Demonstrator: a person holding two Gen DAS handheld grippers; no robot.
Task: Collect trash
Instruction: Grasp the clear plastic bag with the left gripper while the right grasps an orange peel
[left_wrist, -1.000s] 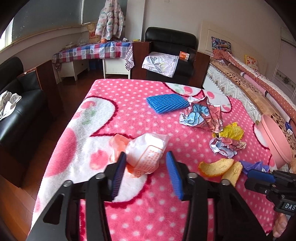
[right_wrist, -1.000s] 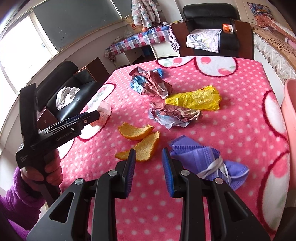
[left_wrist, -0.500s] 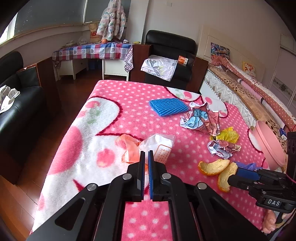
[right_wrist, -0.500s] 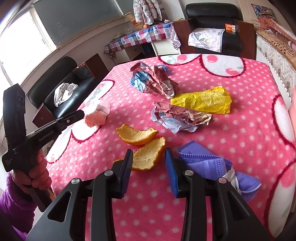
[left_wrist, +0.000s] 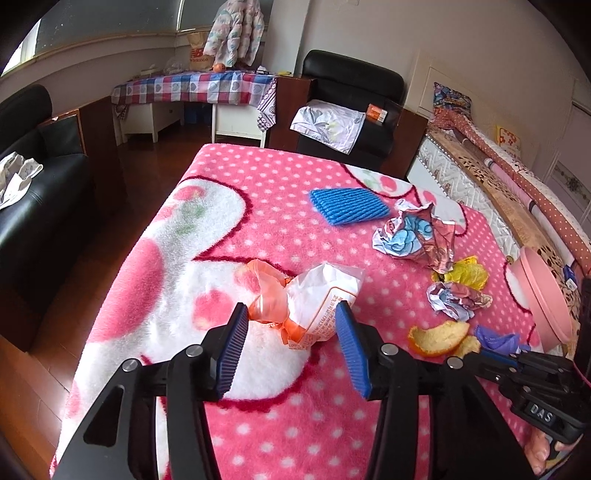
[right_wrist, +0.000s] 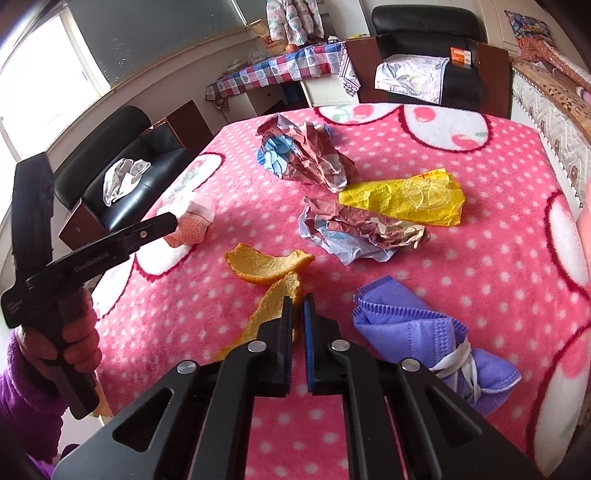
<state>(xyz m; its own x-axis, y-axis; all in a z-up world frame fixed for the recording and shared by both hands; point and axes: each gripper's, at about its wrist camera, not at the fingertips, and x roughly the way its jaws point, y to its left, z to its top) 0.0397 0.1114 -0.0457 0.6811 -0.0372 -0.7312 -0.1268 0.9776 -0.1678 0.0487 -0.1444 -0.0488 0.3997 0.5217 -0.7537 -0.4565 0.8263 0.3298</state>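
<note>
A white and orange plastic bag (left_wrist: 314, 295) lies on the pink dotted blanket (left_wrist: 258, 177). My left gripper (left_wrist: 291, 325) straddles its near end; the jaws are opening and the pads do not press it. In the right wrist view my right gripper (right_wrist: 298, 301) is shut on the end of an orange peel (right_wrist: 269, 310), whose tip sticks up between the pads. A second orange peel (right_wrist: 266, 262) lies just beyond it. A purple face mask (right_wrist: 417, 332) lies to the right of that gripper.
Further back lie crumpled patterned paper (right_wrist: 354, 229), a yellow wrapper (right_wrist: 406, 199), another crumpled paper (right_wrist: 306, 155) and a blue foam net (left_wrist: 347, 205). A pink bin (left_wrist: 543, 295) stands at the blanket's right edge. A hand in a purple sleeve (right_wrist: 74, 343) holds the left gripper.
My left jaws closed on nothing short of the bag, then opened again around its near end. My right jaws went from open around the peel's end to shut on it.
</note>
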